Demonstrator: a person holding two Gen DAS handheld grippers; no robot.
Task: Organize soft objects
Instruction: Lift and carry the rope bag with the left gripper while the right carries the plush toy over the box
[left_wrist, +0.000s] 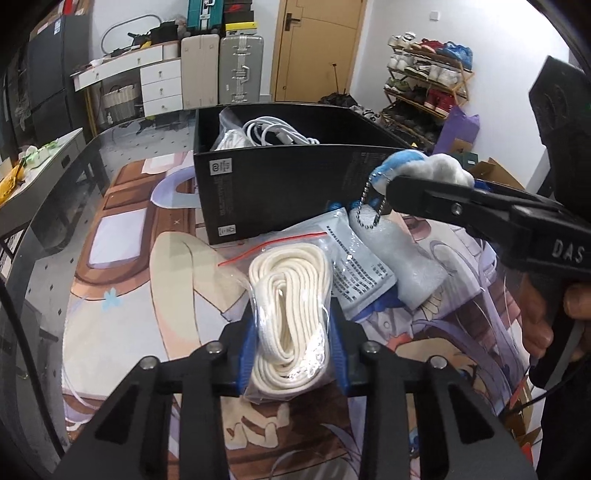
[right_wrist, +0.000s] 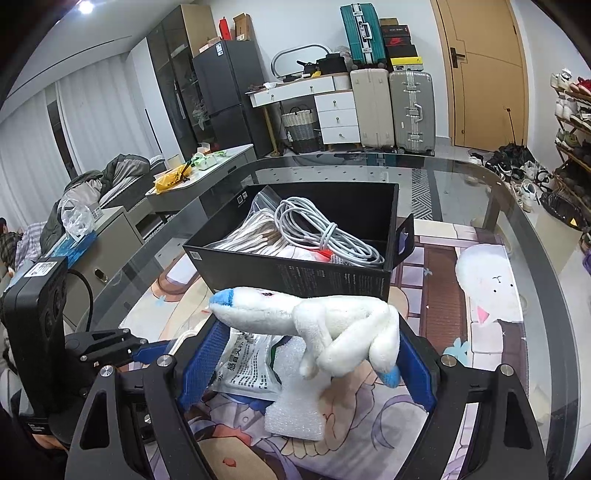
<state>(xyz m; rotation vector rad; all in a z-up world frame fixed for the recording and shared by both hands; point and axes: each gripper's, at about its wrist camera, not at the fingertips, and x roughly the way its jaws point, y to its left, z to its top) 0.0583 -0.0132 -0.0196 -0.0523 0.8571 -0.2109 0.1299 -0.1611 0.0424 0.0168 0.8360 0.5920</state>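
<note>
My left gripper (left_wrist: 293, 354) is shut on a clear zip bag of coiled white rope (left_wrist: 288, 295), which rests low over the illustrated mat. Behind it stands an open black box (left_wrist: 280, 192) holding a white cable (right_wrist: 325, 236) and bagged items. My right gripper (right_wrist: 310, 332) is shut on a white plush toy with blue tips (right_wrist: 332, 321), held above the mat in front of the box (right_wrist: 295, 269). In the left wrist view the plush (left_wrist: 428, 166) sits at the right gripper's tip with a bead chain (left_wrist: 373, 206) hanging below.
A printed packet (right_wrist: 251, 369) and a white foam sheet (right_wrist: 295, 410) lie on the mat under the plush. A white cat-shaped pad (right_wrist: 487, 284) lies to the right. The glass table's rounded edge (right_wrist: 546, 258) curves around, with furniture, suitcases and a shoe rack beyond.
</note>
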